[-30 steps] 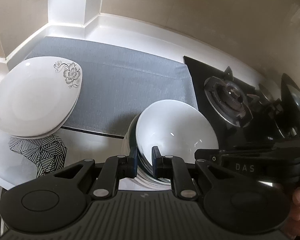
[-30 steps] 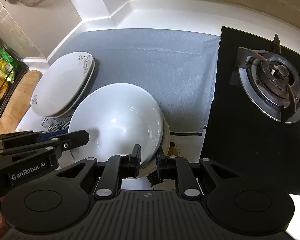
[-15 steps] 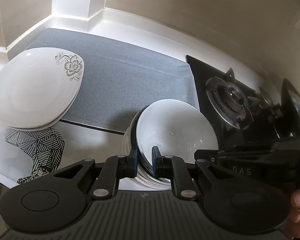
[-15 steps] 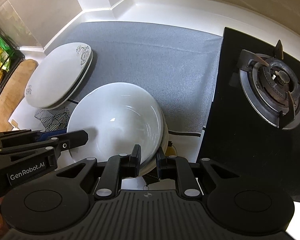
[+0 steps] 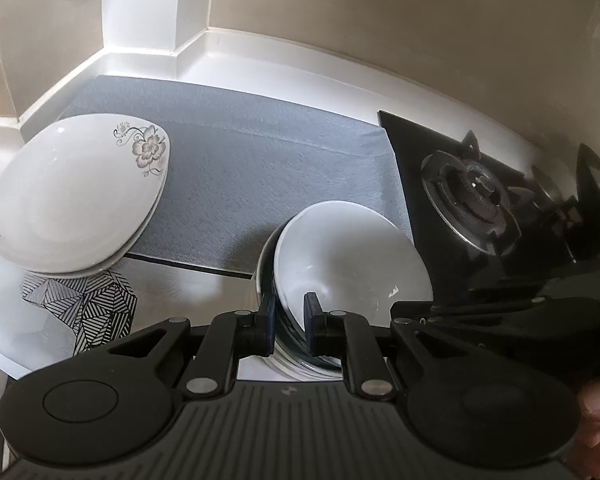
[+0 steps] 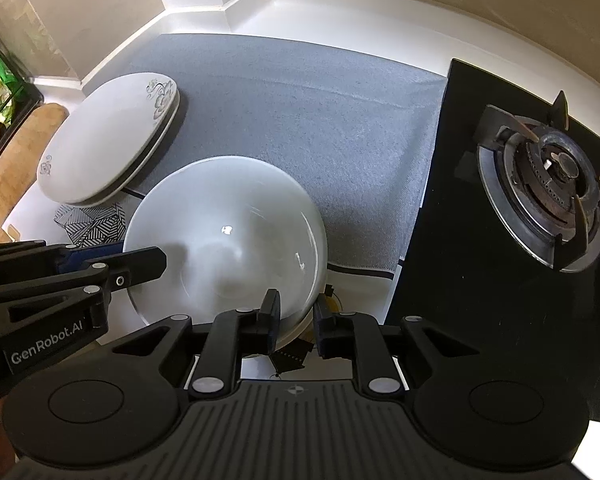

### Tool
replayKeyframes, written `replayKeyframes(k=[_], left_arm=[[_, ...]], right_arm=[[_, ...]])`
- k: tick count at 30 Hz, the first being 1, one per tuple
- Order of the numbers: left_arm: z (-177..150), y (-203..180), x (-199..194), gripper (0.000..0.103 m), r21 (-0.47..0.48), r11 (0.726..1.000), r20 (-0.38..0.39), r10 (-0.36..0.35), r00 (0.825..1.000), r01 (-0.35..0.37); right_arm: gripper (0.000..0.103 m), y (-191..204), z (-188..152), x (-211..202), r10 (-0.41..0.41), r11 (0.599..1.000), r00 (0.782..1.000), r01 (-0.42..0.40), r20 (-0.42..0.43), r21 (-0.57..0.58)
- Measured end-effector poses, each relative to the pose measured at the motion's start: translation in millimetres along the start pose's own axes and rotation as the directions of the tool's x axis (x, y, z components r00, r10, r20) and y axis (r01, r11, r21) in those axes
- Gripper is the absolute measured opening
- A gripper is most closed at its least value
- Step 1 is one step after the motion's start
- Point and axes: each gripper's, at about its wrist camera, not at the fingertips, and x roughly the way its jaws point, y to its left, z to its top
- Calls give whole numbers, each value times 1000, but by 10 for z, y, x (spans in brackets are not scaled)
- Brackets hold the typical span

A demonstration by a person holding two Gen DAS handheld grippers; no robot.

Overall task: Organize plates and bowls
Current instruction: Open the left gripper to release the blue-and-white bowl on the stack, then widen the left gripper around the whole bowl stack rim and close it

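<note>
A stack of white bowls (image 5: 352,264) (image 6: 228,232) stands at the near edge of the grey mat (image 5: 260,160) (image 6: 300,120). My left gripper (image 5: 289,320) is shut on the stack's left rim; in the right wrist view its black fingers (image 6: 140,264) reach in from the left. My right gripper (image 6: 296,316) is shut on the rim at the stack's near right side, and its fingers (image 5: 420,316) show at the right in the left wrist view. A stack of white plates (image 5: 76,200) (image 6: 112,156) with grey flower prints rests to the left, half on the mat.
A black gas hob with a burner (image 5: 472,200) (image 6: 552,188) lies right of the mat. A sheet with a black line pattern (image 5: 80,304) (image 6: 88,220) lies under the plates' near edge. White countertop and wall run behind. A wooden board (image 6: 24,148) sits far left.
Both grippers keep their hold on the bowl stack, which stays about where it was. The right wrist view has rolled slightly.
</note>
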Motion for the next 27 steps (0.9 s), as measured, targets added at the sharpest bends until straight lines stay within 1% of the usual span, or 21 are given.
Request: replayKeyframes(k=[6,9,14,17,19,21,22,23,24,25,26,27], left_arm=[[-19,-96,0,16,48,997,8,59,998,-59],[-21,-101,12,16,45,996,8,79,997,-79],[-20,-77,4,16,33,994,15,102,995,-103],[-16,-45,-24,24,13,994,24,105,994,-106],[-12,-14,-46,38,-7,995,32,103,994,-103],[-12,26,-69,43,-31,996,41,90,995,-89],[-10,48,-78,48,-46,996,43,81,996,-79],[-11,69,-83,50,-60,996,46,75,996,-72],[-12,87,-86,55,-72,995,48,71,996,-67],[-7,100,-83,59,-83,995,46,68,997,-64],[-9,113,-74,61,-93,994,42,65,997,-61],[-10,126,-65,64,-102,993,38,62,997,-58]], right_arm=[[21,4,9,18,0,1000,1000,0,-2,-12],[23,17,13,21,3,1000,1000,-3,-4,-14],[23,32,20,30,0,1000,1000,0,-6,-24],[23,20,21,24,5,1000,1000,-5,-3,-30],[24,13,20,16,1,1000,1000,-1,2,-25],[26,-29,24,4,4,1000,1000,-4,14,-17],[27,-54,25,-6,8,1000,1000,-7,21,-12],[30,-83,27,-17,13,1000,999,-13,29,-4],[36,-112,28,-29,18,1000,999,-19,39,5],[38,-141,29,-39,23,1000,998,-24,50,14],[44,-170,32,-47,27,999,998,-28,61,24],[46,-199,36,-52,28,999,997,-31,71,35]])
